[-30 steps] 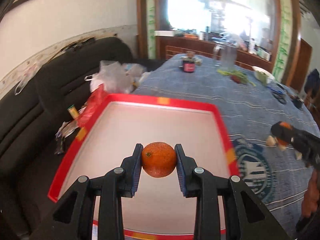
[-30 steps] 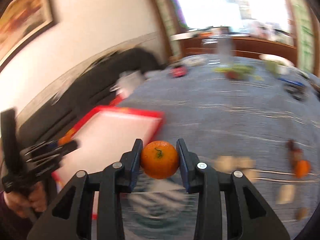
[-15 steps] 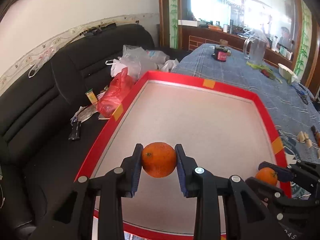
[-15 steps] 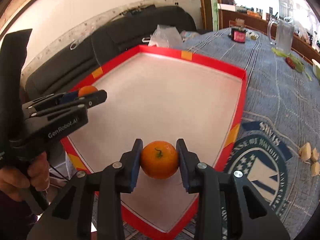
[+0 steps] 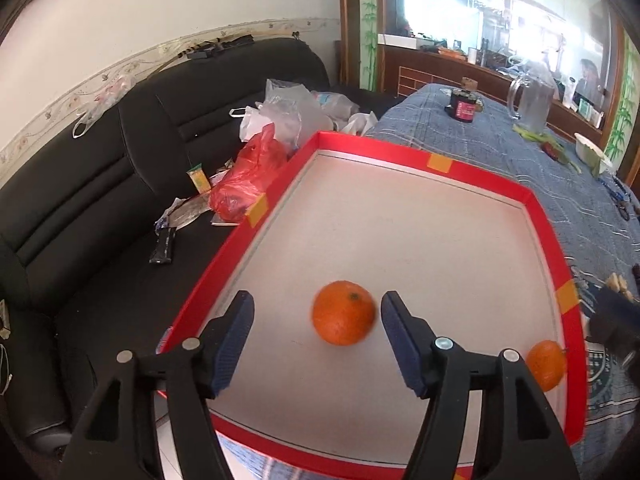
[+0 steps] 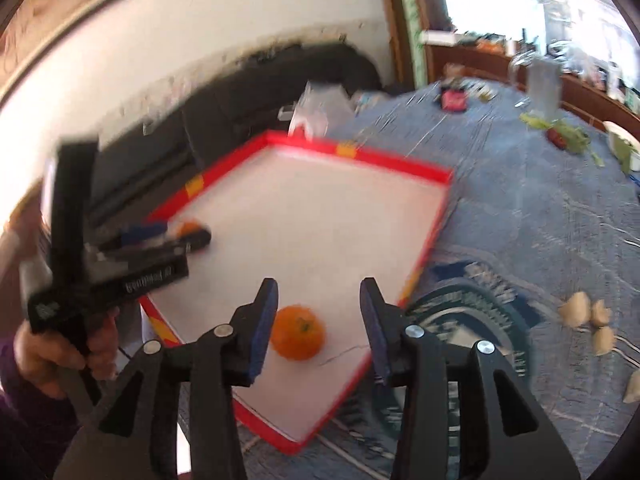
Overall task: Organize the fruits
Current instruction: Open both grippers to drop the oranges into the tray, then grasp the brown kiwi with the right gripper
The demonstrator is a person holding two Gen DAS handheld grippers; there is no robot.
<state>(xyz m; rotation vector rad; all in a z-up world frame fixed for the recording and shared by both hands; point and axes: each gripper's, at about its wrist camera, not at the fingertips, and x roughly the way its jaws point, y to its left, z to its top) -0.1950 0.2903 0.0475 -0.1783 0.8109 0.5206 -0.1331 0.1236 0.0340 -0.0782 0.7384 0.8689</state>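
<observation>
**Risks.** We judge rolling to be the chief hazard: both oranges are round and loose on the flat white floor of the red-rimmed tray (image 5: 440, 164). The blurred orange (image 5: 344, 318) between the left jaws looks to be in motion and could run toward the low rim. The tray's near left corner appears to overhang the desk (image 5: 580, 216) edge beside the black sofa (image 5: 100, 208), so fruit escaping there would drop to the floor. A tool drawn back carelessly could also nudge a fruit.

**Left tool** (image 5: 316, 338). Jaws opening, spread wide; it grips nothing. Its orange sits between the pads, nearer the right one, touching neither as far as we can see.

**Right tool** (image 6: 316, 326). Jaws opening, parted moderately; nothing gripped. The second orange (image 6: 298, 332) rests in the tray's near right corner, just beside the left pad; blur hides whether they touch.

**Location of fruit.** Both oranges lie inside the tray, well apart.
</observation>
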